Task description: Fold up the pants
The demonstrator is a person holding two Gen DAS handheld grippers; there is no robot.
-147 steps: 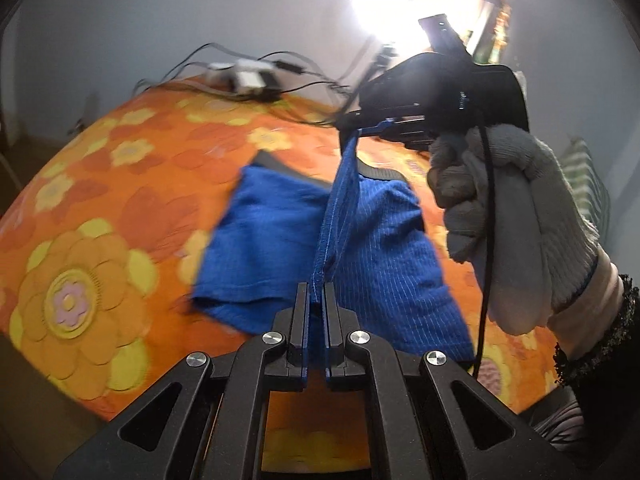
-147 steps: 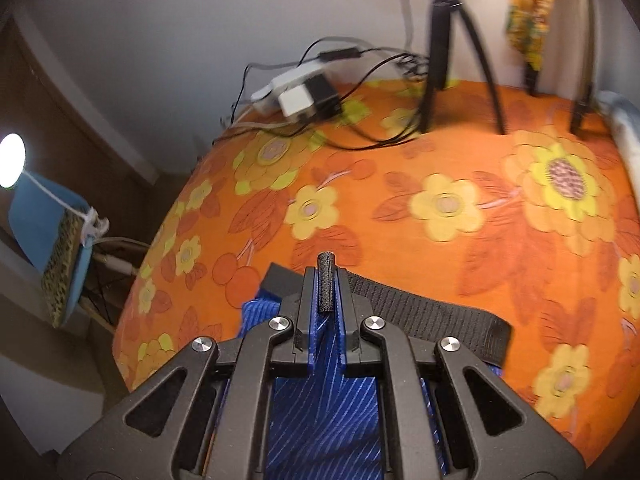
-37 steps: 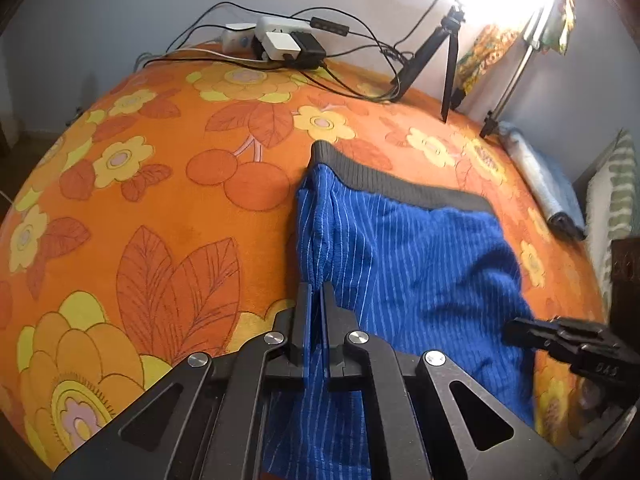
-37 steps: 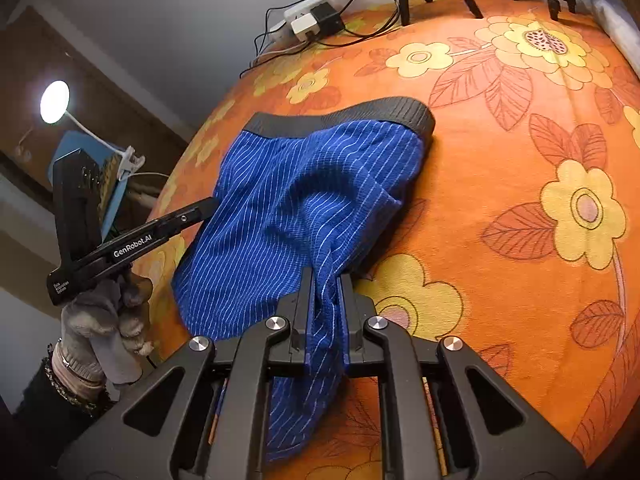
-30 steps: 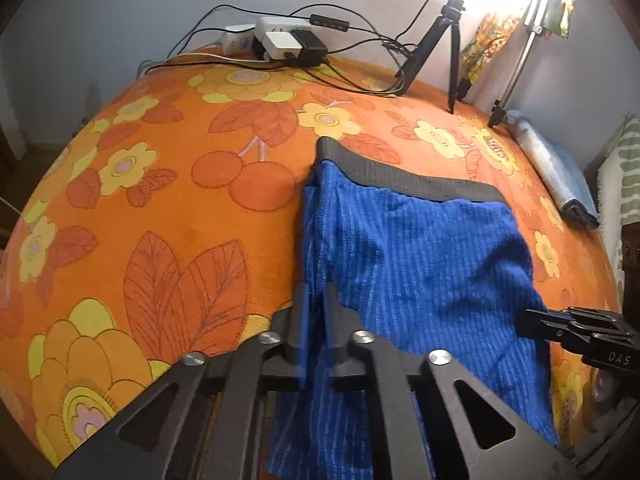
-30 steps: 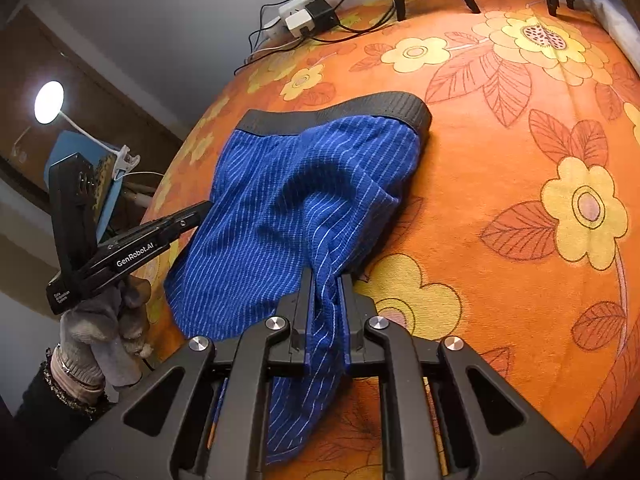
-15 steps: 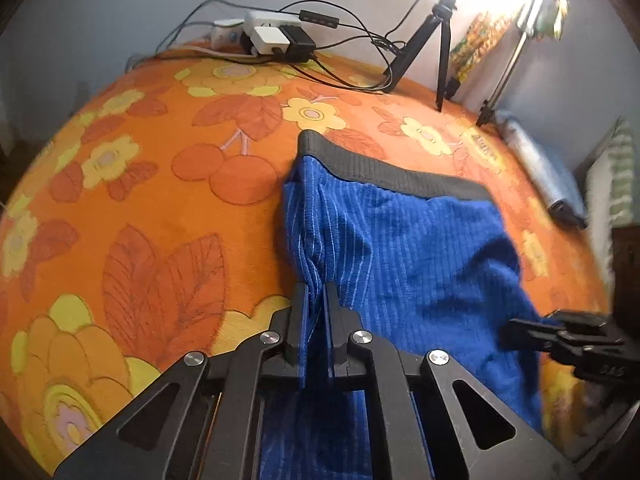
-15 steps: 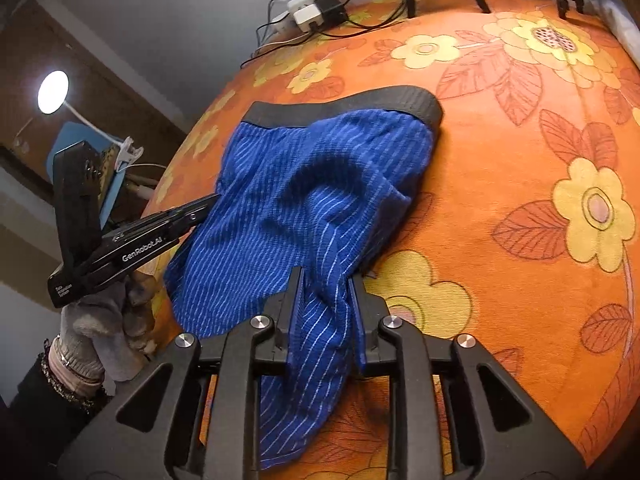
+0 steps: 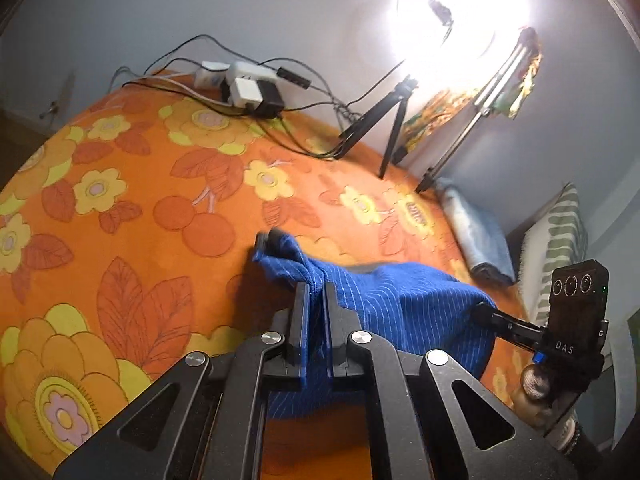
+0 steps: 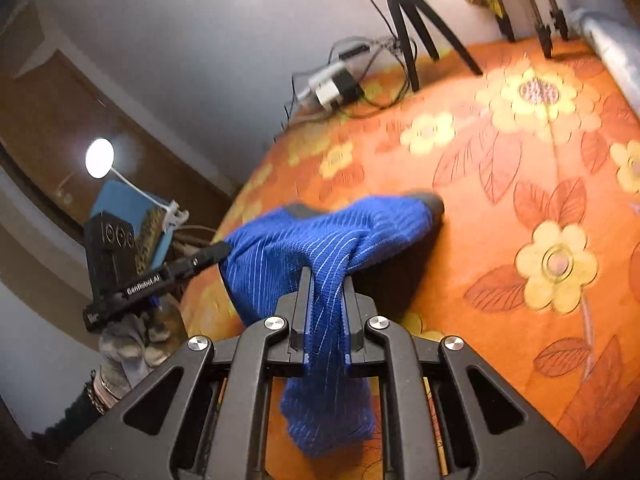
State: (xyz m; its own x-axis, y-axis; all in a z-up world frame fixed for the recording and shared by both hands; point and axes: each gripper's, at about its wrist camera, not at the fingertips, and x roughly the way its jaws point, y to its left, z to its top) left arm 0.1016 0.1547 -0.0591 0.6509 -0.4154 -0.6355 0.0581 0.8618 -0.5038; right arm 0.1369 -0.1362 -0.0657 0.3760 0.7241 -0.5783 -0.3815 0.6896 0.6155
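Blue pinstriped pants (image 9: pixel 400 300) with a dark grey waistband hang between my two grippers above an orange flowered bedspread (image 9: pixel 120 220). My left gripper (image 9: pixel 315 292) is shut on one edge of the cloth. My right gripper (image 10: pixel 326 280) is shut on the other edge, with cloth drooping below it. Each gripper shows in the other's view: the right one (image 9: pixel 486 312) at the cloth's right end, the left one (image 10: pixel 218 252) at its left end. The waistband end (image 10: pixel 432 202) still touches the bed.
A white power strip with adapters and cables (image 9: pixel 248 88) lies at the bed's far edge. Tripod legs (image 9: pixel 384 120) stand on the bed by a bright lamp. A rolled blue towel (image 9: pixel 480 240) and a striped pillow (image 9: pixel 560 240) lie at the right.
The pants lay flat on the bed half a second ago. Both grippers have lifted and the cloth now hangs raised and bunched between them, its waistband dragged nearer.
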